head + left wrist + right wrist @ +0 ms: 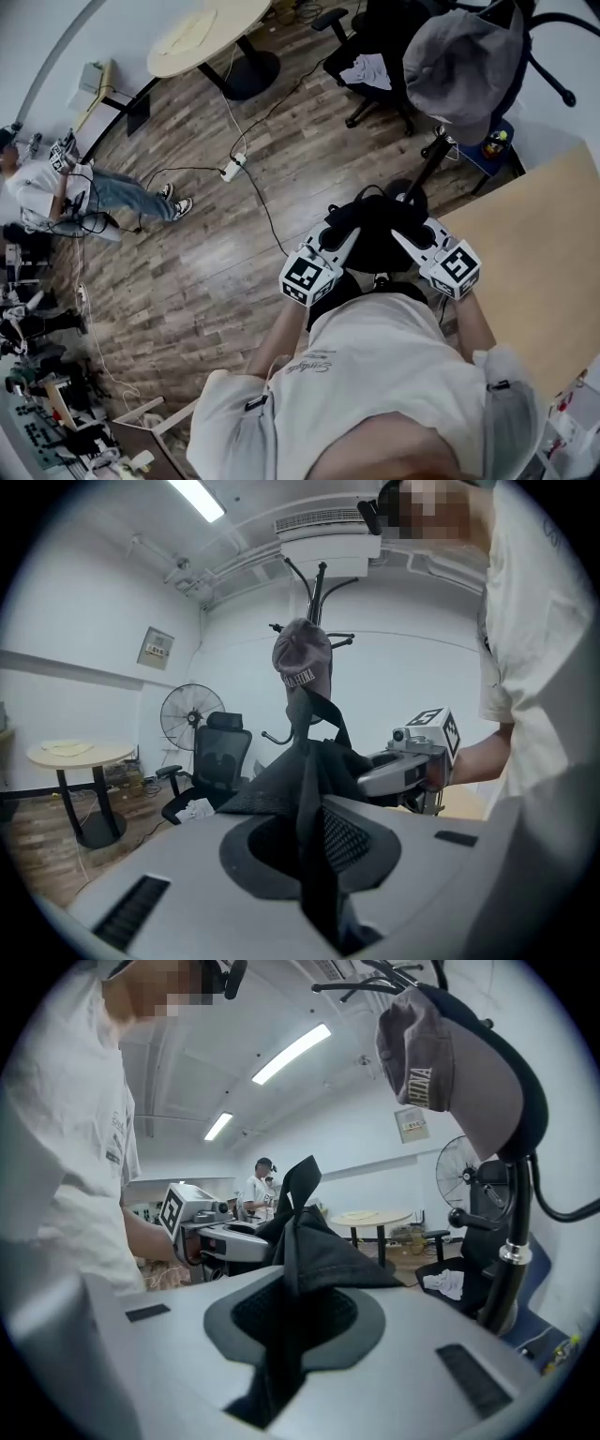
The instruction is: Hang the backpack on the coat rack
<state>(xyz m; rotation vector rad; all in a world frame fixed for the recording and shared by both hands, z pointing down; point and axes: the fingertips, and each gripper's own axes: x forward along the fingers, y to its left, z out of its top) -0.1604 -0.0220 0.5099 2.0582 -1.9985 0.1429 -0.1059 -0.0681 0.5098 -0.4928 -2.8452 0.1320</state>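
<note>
The left gripper [349, 242] and right gripper [405, 239] are each clamped on black fabric of the backpack [375, 248], which hangs between them just short of the coat rack [429, 169], whose hooks stand farther off and higher, nearer the right hand.

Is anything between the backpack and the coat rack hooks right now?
The backpack is held just short of the coat rack. A grey cap hangs on an upper hook on the near side. The other hooks look bare, and nothing else visible stands between.
</note>
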